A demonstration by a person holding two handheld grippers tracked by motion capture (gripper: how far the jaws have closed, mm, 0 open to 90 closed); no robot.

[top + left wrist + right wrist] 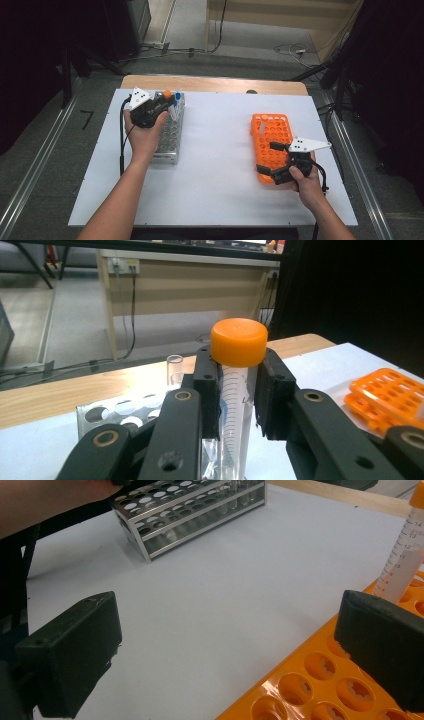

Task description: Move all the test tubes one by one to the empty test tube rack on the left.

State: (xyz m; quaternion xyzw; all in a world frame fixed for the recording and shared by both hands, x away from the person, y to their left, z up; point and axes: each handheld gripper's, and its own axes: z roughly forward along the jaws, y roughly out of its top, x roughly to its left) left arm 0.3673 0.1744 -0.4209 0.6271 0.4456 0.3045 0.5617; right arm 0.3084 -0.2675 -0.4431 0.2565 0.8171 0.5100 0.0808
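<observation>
My left gripper (167, 103) is clamped on an orange-capped tube (238, 370), jaws pinching it just under the cap. My left forearm reaches up toward eleven o'clock, holding the tube upright over the far end of the metal rack (170, 137). My right gripper (274, 159) rests near four o'clock with its jaws spread wide and holding nothing, straddling the near corner of the orange rack (272, 132), where another tube (402, 565) stands.

Metal rack (170, 137) sits left on the table (215, 165), plastic rack (272, 137) right. Both well apart, tubes (176, 102) in the metal rack's far end.
</observation>
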